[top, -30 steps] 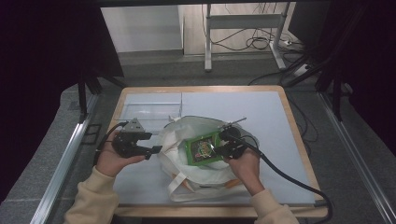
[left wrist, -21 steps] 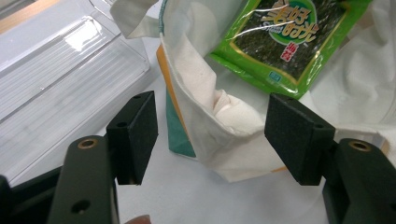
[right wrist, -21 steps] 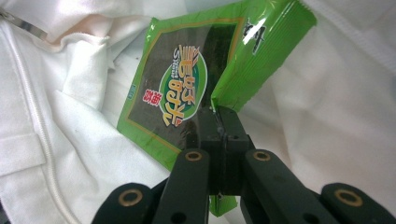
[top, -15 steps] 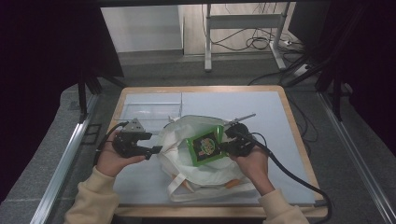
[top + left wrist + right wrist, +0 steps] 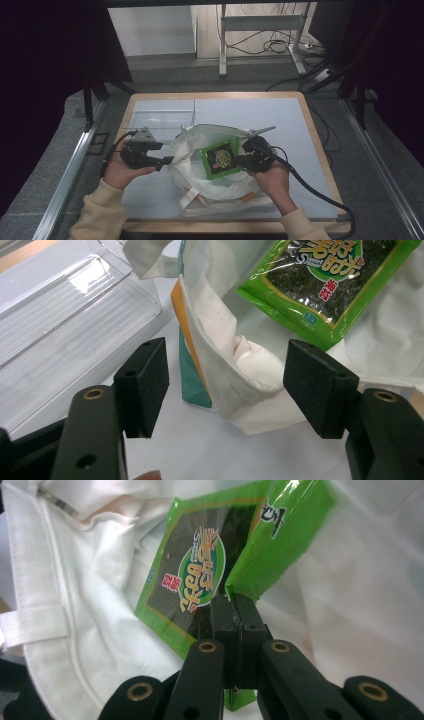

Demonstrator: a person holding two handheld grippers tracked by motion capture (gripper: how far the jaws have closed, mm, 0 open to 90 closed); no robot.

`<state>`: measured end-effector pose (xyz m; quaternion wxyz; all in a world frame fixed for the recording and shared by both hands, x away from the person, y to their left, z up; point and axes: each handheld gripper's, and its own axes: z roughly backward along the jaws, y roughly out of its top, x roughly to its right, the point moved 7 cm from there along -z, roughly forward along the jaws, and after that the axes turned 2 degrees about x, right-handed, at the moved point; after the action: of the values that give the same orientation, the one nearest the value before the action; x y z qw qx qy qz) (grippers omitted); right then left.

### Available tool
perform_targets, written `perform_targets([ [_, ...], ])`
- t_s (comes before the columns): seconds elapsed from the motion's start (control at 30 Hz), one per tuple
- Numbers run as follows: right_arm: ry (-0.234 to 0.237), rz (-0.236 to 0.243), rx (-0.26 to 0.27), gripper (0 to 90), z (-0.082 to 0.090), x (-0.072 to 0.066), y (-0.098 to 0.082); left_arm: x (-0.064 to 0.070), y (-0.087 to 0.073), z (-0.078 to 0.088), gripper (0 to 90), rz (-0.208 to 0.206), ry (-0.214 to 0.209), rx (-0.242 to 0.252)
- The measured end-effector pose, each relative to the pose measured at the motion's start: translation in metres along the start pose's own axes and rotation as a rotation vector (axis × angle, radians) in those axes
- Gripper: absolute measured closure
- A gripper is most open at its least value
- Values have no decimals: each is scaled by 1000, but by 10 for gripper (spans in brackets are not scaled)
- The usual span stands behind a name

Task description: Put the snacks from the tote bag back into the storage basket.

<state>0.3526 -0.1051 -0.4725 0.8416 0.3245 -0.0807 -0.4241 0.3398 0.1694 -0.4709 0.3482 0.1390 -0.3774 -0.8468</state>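
Right fingers (image 5: 235,610): pinching seaweed packet (image 5: 210,575) | left fingers (image 5: 235,385): spread around bag rim (image 5: 220,365)

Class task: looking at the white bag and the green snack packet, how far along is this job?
Done: the right tongs have clamped the green snack packet. In hand: the packet hangs over the white bag, while the left tongs stand open around the bag's rim. Left: whether the packet goes in or out cannot be told.
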Motion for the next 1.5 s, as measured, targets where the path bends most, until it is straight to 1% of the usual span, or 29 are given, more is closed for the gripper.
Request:
perform_targets([
  [0.07,-3,1,-2,896,-1,-1,-3,0,0,0,348,-2,-1,-1],
  [0.13,-4,-3,20,896,2,-1,-3,1,0,-1,348,-3,-1,-2],
  [0.2,-3,-1,44,896,6,-1,-1,1,0,-1,349,-7,-1,-3],
  [0.43,8,14,90,897,21,-1,9,0,0,0,348,-1,1,2],
  [0.5,7,20,102,897,25,-1,11,0,0,0,348,-6,0,-1],
  [0.57,20,33,107,897,30,-1,13,0,0,0,348,-5,0,2],
  [0.67,20,55,122,898,37,-1,15,0,0,0,348,-5,1,2],
  [0.7,13,65,127,898,39,-1,16,0,0,0,348,-6,1,1],
  [0.8,16,69,133,898,44,0,18,1,0,-1,349,-7,1,0],
  [0.97,16,93,140,899,50,1,23,2,1,-1,348,-4,3,2],
  [1.03,26,106,145,898,51,3,25,2,1,-1,348,-5,4,3],
  [1.1,33,106,146,899,53,4,27,2,2,0,348,-7,2,5],
  [1.2,41,132,150,898,54,6,28,3,3,3,348,-7,1,14],
  [1.37,57,169,157,898,53,7,31,6,9,7,349,-18,-13,27],
  [1.5,64,193,148,898,51,10,31,12,14,7,348,-26,-34,33],
])
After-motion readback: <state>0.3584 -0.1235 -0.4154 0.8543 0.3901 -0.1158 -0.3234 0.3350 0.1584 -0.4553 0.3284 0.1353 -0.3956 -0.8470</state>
